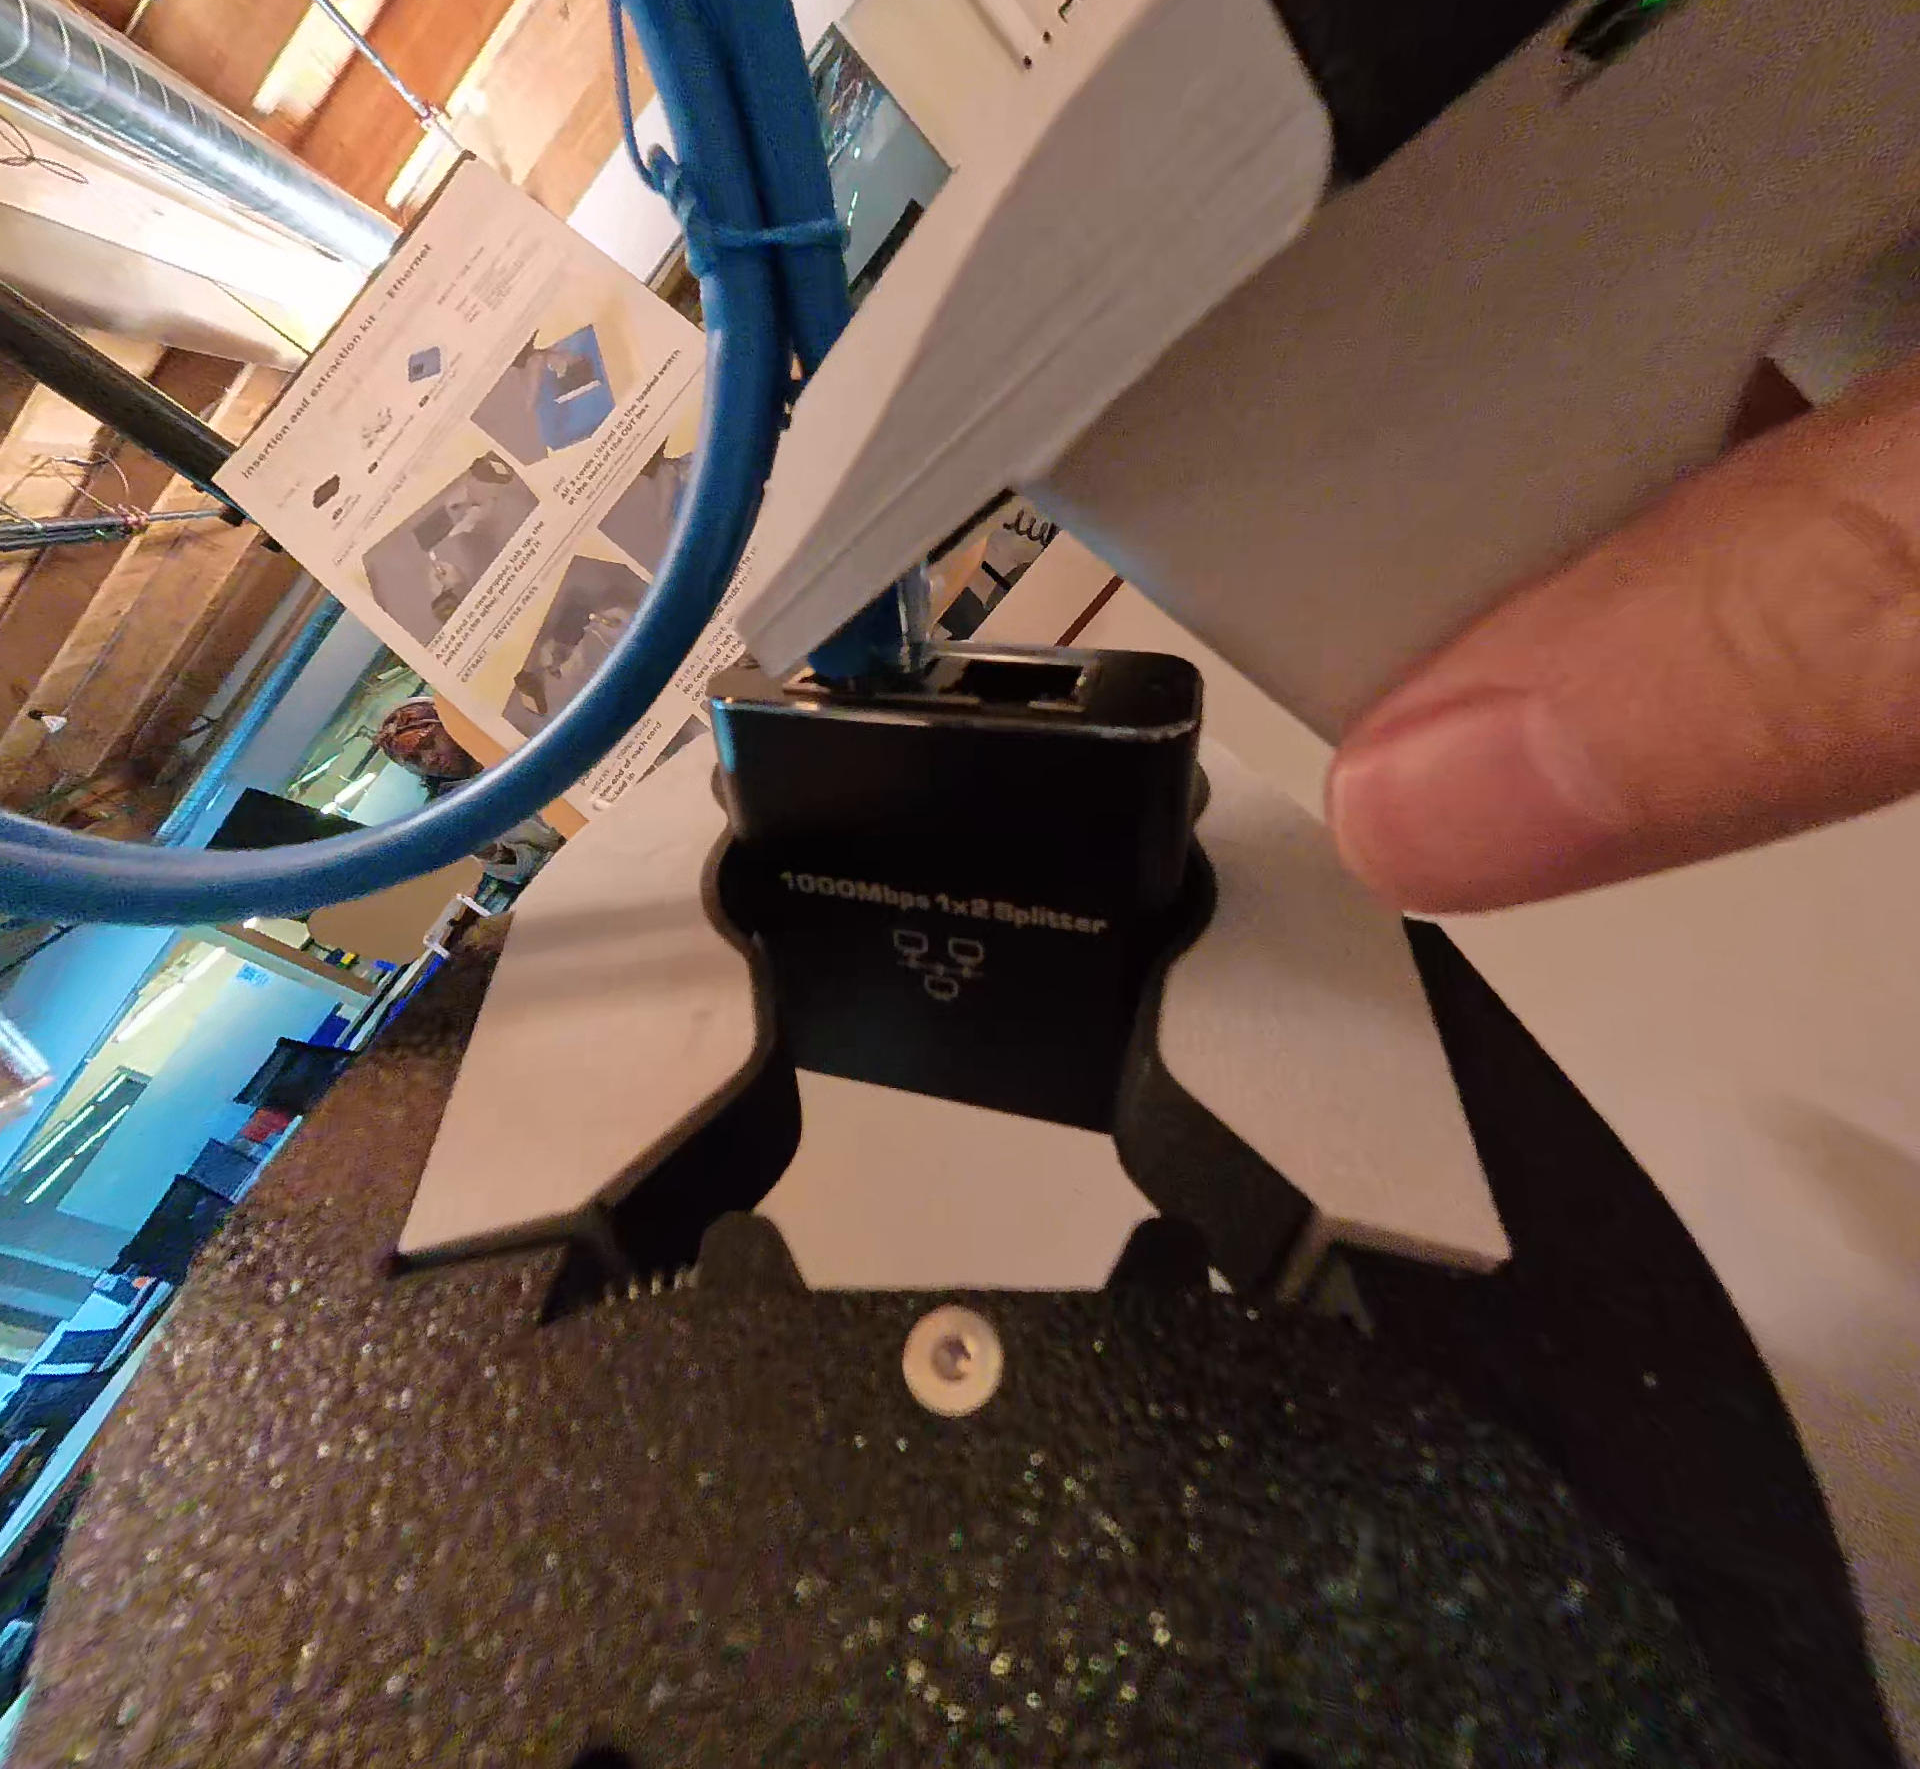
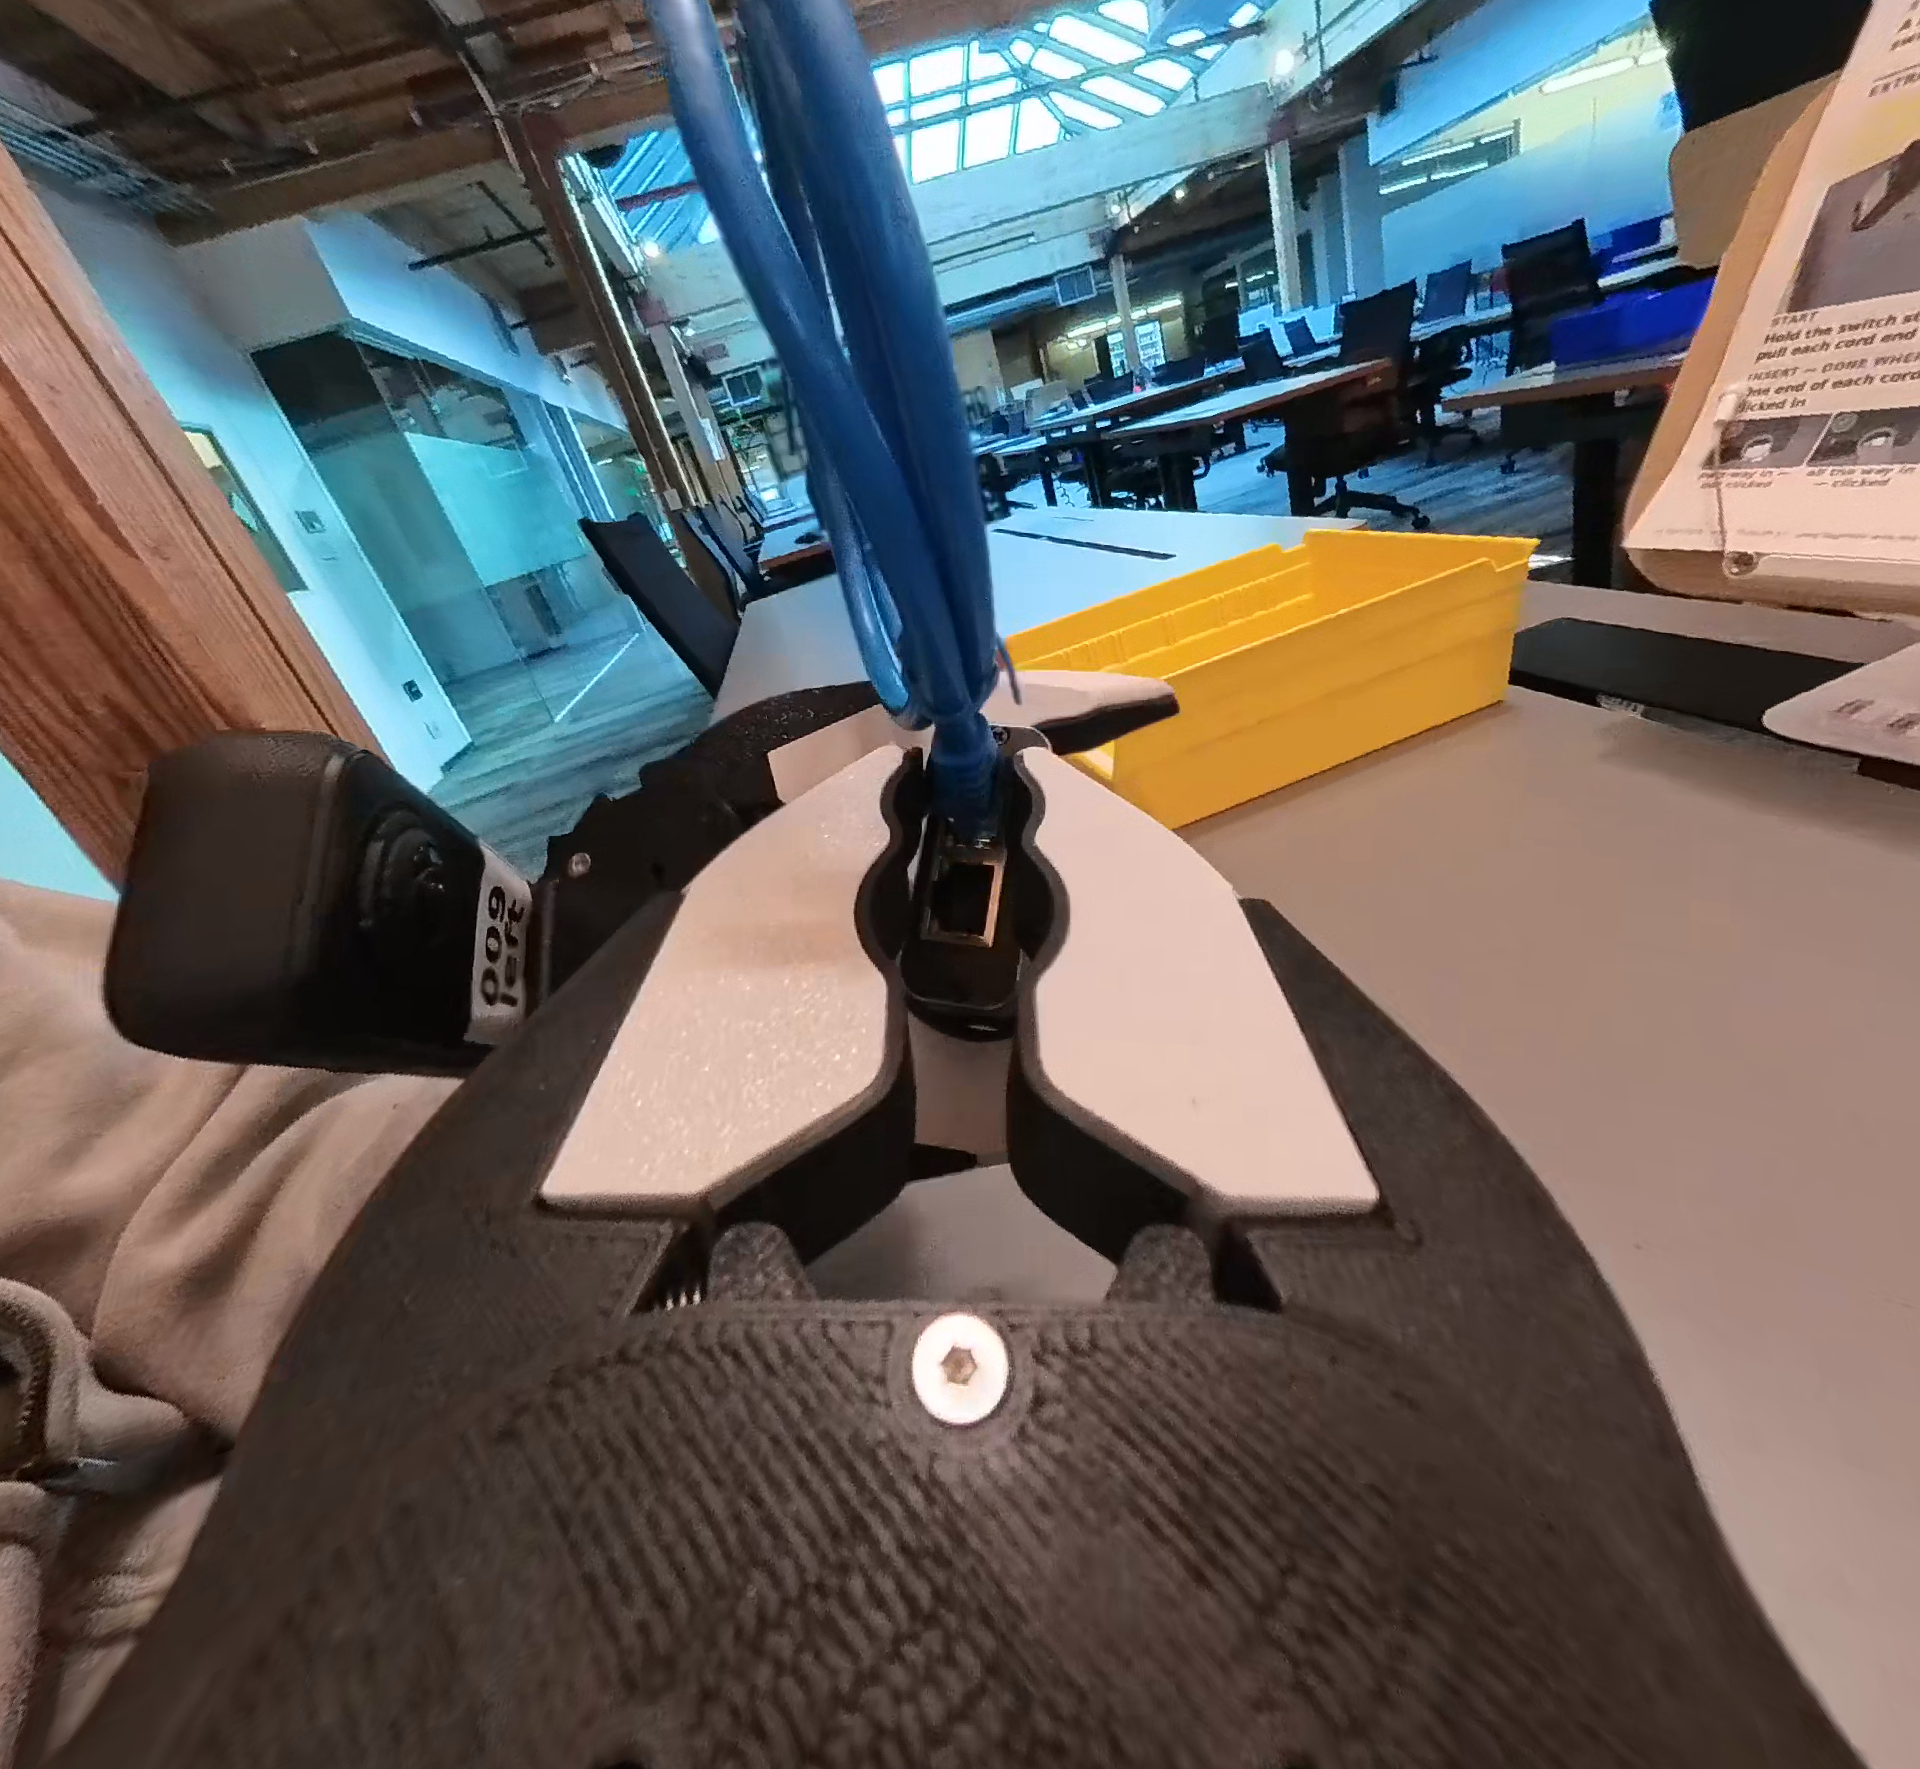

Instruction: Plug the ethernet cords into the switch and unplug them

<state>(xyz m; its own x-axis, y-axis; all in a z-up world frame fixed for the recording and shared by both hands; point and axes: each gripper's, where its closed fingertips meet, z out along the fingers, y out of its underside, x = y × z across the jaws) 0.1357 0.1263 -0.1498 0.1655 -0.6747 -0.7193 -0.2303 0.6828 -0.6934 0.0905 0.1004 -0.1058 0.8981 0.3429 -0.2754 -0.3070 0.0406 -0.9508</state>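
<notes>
My left gripper (image 1: 961,888) is shut on a small black switch (image 1: 956,784) and holds it with the ports facing away. A blue ethernet cord (image 1: 727,431) is plugged into the left port by its plug (image 1: 862,654). The port beside it (image 1: 1023,680) is empty. The white finger (image 1: 1039,317) of my right gripper reaches down to that plug. In the right wrist view, my right gripper (image 2: 964,763) is shut on the plug's blue boot (image 2: 961,789), just above the switch (image 2: 961,919). The bundled cord loops (image 2: 831,265) stand up from there.
A yellow bin (image 2: 1299,639) stands on the grey table (image 2: 1558,992) behind the grippers. A printed instruction sheet (image 2: 1818,317) stands at the right and also shows in the left wrist view (image 1: 468,472). A person's finger (image 1: 1662,659) rests on the right gripper. A grey sleeve (image 2: 156,1148) is at the left. Across from one pair of fingers to the other is roughly 6 centimetres.
</notes>
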